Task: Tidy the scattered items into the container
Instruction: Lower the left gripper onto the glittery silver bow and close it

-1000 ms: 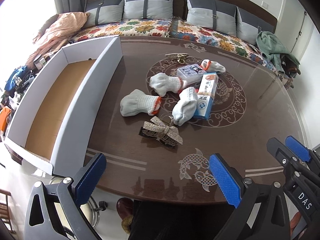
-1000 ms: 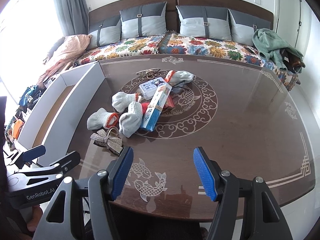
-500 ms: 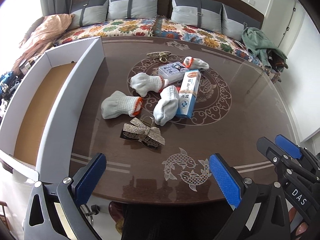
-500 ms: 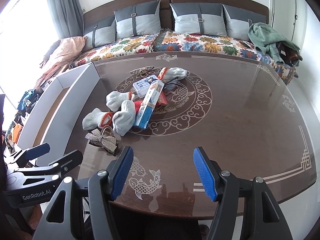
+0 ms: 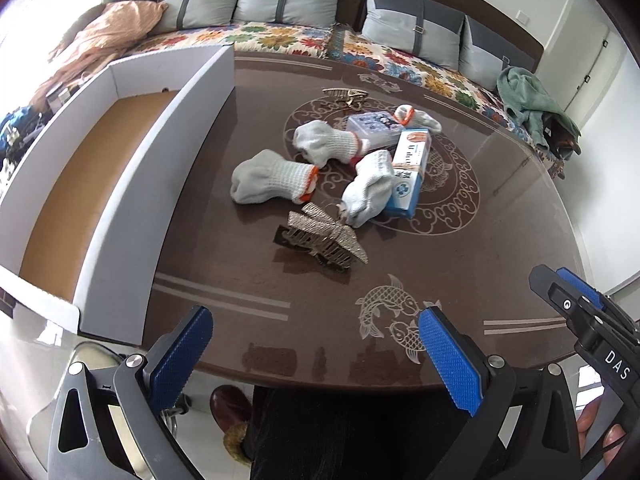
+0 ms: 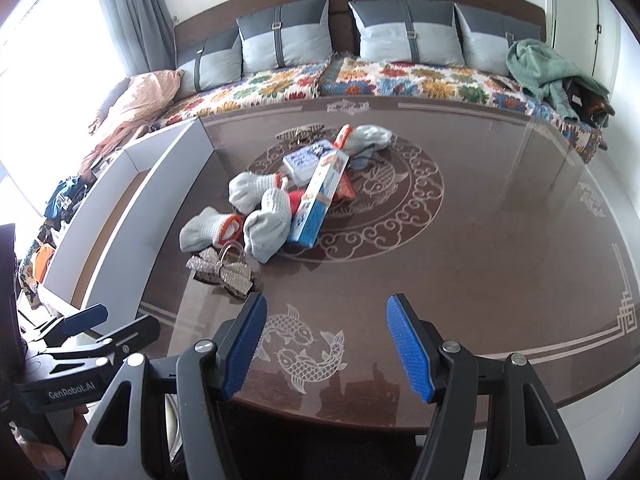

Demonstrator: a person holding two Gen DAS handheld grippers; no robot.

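Note:
A long white cardboard box (image 5: 188, 132) with a brown floor lies on the table's left side, also in the right wrist view (image 6: 120, 216). Several white work gloves with orange cuffs (image 5: 272, 176) (image 6: 268, 224), a blue and white carton (image 5: 408, 176) (image 6: 320, 196), a small clear pack (image 5: 372, 128) (image 6: 306, 158), a glittery bow clip (image 5: 320, 240) (image 6: 222, 270) and a gold hair claw (image 5: 344, 94) (image 6: 300, 132) lie scattered mid-table. My left gripper (image 5: 316, 352) and right gripper (image 6: 324, 344) are both open and empty above the table's near edge.
The dark wood table (image 6: 500, 240) has a glossy top with inlaid fish. A sofa with grey cushions (image 6: 408, 36) and a floral cover runs along the far side. A green cloth (image 6: 552, 68) lies at its right end. Clutter (image 6: 60, 200) sits left of the box.
Both grippers have shifted slightly over the near edge, so the view swings a little. Both stay open. The items on the table have not moved.

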